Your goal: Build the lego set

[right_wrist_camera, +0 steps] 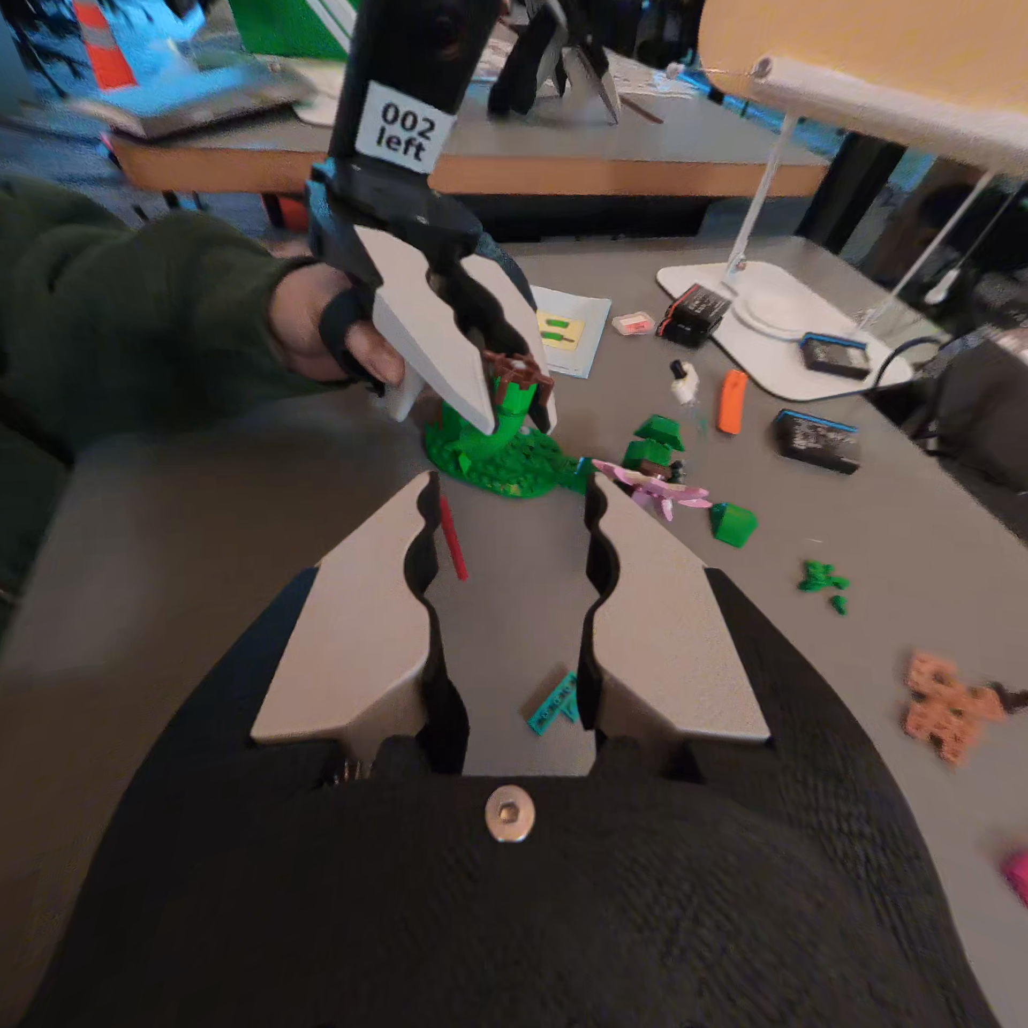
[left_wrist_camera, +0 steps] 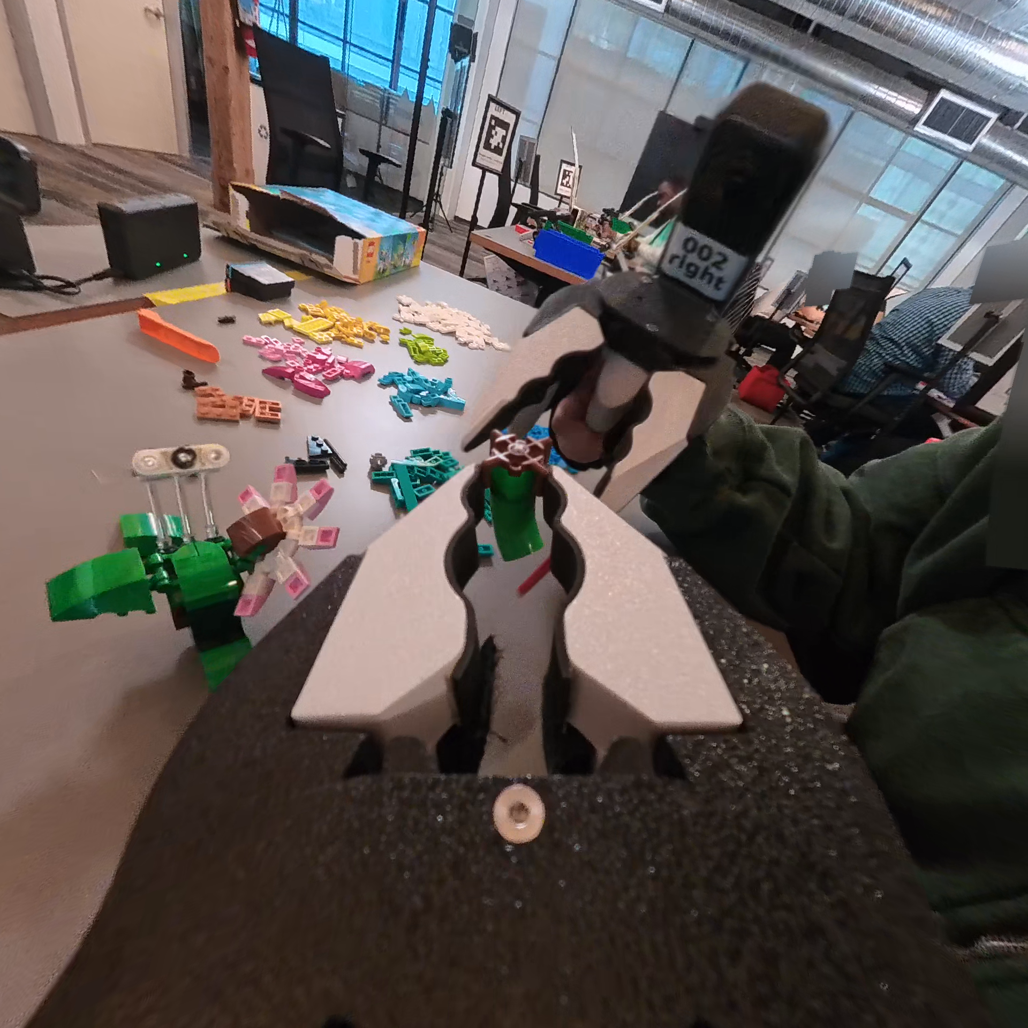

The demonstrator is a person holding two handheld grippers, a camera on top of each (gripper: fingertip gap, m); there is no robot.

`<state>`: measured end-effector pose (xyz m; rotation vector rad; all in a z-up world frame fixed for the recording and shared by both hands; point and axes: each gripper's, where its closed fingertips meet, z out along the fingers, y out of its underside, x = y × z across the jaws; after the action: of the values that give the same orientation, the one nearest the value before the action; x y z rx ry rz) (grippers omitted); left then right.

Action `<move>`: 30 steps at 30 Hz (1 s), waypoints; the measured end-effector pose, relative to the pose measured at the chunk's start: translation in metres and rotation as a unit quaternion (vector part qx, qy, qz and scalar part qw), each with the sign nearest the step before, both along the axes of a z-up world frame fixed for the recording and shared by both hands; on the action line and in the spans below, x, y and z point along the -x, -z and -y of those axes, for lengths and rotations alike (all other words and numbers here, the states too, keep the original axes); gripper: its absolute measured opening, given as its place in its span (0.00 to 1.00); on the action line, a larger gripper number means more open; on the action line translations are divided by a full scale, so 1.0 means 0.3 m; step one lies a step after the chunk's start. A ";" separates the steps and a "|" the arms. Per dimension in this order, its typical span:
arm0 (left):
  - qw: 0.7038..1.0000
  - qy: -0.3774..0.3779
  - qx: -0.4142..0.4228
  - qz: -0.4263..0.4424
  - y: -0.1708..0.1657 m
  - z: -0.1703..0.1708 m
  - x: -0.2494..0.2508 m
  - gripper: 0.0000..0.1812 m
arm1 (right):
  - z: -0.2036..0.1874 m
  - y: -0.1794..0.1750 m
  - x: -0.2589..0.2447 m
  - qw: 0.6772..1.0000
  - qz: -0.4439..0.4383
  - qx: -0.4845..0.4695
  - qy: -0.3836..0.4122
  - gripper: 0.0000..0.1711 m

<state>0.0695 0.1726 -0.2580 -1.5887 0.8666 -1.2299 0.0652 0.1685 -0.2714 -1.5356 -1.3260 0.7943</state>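
Note:
My left gripper is shut on a green lego stem topped by a brown star-shaped piece. In the right wrist view the left gripper holds this stem upright on a round green base on the grey table. My right gripper is open and empty, just short of the base; its fingers point at the brown piece from the far side. A finished pink-and-white flower with green leaves lies to the left. A red rod lies by the base.
Sorted piles of pieces lie beyond: yellow, white, pink, light blue, teal, tan. An orange separator, the torn box, a booklet, a lamp base and black battery packs stand around. My left and right fingertips are right by each other.

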 end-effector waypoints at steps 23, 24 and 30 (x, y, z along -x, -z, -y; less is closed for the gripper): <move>0.995 0.043 0.088 -0.032 0.082 0.027 -0.025 0.10 | 0.039 0.046 0.069 0.912 0.118 -0.391 -0.033 0.26; 0.995 0.043 0.089 -0.034 0.085 0.028 -0.025 0.10 | 0.040 0.048 0.069 0.909 0.121 -0.397 -0.034 0.25; 0.994 0.043 0.093 -0.038 0.091 0.028 -0.025 0.10 | 0.039 0.047 0.062 0.913 0.120 -0.388 -0.037 0.23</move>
<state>0.0771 0.1643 -0.2854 -1.7725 0.8975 -1.3503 0.0466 0.1569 -0.2856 -0.9541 -1.6216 0.0657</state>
